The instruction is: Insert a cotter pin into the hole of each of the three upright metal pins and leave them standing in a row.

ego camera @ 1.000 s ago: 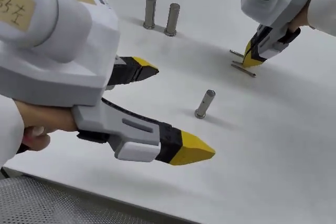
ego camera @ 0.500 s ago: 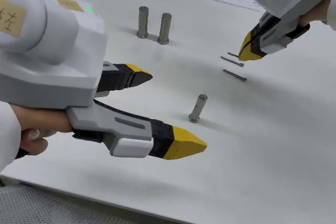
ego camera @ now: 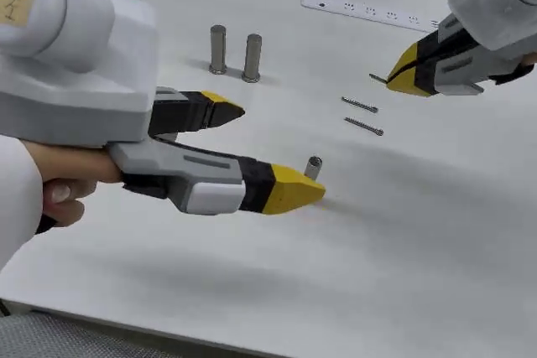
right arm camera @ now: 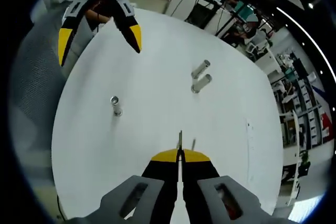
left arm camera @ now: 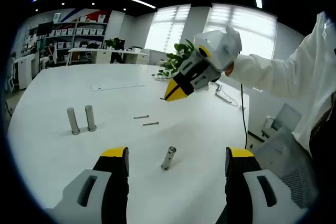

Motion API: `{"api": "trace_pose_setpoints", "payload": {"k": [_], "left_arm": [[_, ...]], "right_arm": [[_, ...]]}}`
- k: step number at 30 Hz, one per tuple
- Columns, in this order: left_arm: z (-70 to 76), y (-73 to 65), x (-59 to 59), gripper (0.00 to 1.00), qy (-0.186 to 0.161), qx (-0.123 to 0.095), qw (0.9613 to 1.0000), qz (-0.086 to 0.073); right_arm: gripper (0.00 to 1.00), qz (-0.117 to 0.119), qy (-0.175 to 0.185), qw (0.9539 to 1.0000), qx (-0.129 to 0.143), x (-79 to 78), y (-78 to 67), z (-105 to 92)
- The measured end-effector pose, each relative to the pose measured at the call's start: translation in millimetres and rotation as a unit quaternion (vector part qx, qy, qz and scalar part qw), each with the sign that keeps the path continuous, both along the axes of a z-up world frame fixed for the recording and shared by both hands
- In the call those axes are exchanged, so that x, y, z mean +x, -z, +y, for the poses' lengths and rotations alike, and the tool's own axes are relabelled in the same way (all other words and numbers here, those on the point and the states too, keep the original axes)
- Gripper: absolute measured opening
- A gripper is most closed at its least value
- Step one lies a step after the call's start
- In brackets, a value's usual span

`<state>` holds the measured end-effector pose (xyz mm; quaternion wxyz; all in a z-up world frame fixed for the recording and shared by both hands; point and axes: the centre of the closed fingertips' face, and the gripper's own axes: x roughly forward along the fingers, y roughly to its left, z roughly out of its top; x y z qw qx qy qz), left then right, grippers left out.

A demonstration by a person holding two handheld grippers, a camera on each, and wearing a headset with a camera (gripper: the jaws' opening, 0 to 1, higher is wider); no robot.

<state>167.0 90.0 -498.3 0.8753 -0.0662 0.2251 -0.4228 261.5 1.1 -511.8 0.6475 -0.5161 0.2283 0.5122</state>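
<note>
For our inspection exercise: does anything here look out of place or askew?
One metal pin stands alone, apart from the pair of metal pins standing side by side, so no row yet. Nothing looks toppled.

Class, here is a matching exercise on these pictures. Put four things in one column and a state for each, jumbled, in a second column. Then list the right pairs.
Things:
1. left gripper
2. right gripper
3. lone metal pin
4. loose cotter pins

States:
a. lying flat on the table
b. jaws wide open
c. standing upright by itself
d. shut on a cotter pin

Pairs: 1-b, 2-d, 3-c, 4-a
</note>
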Motion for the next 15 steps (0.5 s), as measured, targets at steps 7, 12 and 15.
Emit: {"api": "trace_pose_setpoints", "payload": {"k": [7, 12, 15], "left_arm": [[-5.0, -11.5, 9.7, 0.68, -0.003, -0.017, 0.9998, -0.005], [-14.3, -15.7, 15.7, 0.64, 0.0, -0.032, 0.9995, 0.004], [-19.8, -19.4, 19.8, 0.6, 0.001, -0.042, 0.9991, 0.004]], "right_arm": [[0.0, -0.037, 0.013, 0.9988, 0.028, -8.0, -9.9, -1.7], [0.0, -0.074, 0.015, 0.996, 0.047, -19.2, -21.4, 0.9], [0.0, -0.084, 0.013, 0.9951, 0.052, -23.8, -23.6, 1.6]]}}
